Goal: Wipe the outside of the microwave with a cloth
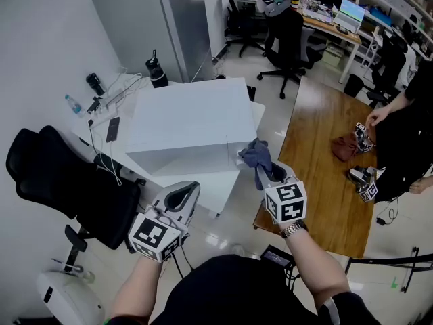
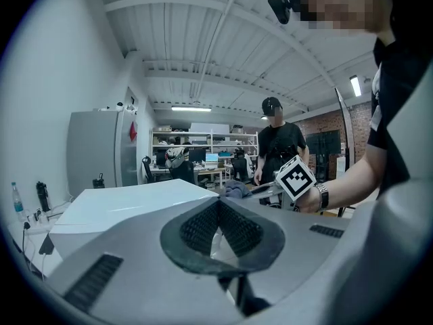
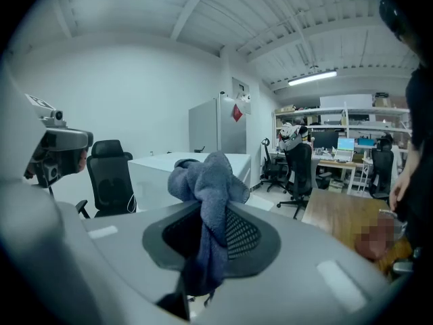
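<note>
Right tool (image 1: pixel 265 175) clamps the grey cloth (image 1: pixel 256 156), seemingly against the microwave (image 1: pixel 189 124); left tool (image 1: pixel 181 196) closed together, empty.

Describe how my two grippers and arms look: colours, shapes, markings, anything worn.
The left gripper and right gripper are smooth light-grey shells with dark meshed pads. Each bears a white cube with black square markers. Forearms are bare of sleeves; a metal wristwatch sits on the right wrist, and the top is black.

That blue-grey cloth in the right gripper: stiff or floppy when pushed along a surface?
Likely floppy: the cloth bunches above the right gripper and droops below. Probably light: a small pinch holds it. Its fuzzy nap should drag, not slip.
</note>
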Demonstrator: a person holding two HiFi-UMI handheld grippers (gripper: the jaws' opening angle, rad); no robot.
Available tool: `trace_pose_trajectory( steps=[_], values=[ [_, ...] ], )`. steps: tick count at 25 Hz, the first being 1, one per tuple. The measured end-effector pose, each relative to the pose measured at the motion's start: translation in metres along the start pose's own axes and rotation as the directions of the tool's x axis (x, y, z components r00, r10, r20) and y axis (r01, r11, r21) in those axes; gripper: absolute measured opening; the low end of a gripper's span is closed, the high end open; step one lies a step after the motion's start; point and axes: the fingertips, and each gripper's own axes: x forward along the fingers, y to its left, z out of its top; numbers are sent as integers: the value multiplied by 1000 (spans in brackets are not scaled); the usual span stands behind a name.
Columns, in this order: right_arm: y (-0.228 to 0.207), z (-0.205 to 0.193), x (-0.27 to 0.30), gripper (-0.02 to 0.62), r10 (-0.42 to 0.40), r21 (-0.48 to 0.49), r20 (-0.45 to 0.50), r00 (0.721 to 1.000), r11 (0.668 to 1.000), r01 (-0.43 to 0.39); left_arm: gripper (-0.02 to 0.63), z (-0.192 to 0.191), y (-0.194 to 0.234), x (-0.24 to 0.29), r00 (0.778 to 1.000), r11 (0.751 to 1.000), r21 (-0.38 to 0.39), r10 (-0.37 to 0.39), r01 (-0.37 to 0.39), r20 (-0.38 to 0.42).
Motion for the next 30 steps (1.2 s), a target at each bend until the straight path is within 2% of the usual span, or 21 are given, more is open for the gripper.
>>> trace_pose_trajectory(
  steps=[14,22,30],
  values=[
    [102,63,-60,74,68,-47,141,988,997,-61,5,13,13,-65,997,1000,-1,-22,22,75],
    [164,76,-79,74,108,-79,171,979,992,-96,5,15,19,-112,994,1000,-7,-9,10,105],
    [206,83,-91,74,109,-104,188,976,990,-90,5,16,23,-146,992,1000,6,-21,20,126]
  ],
)
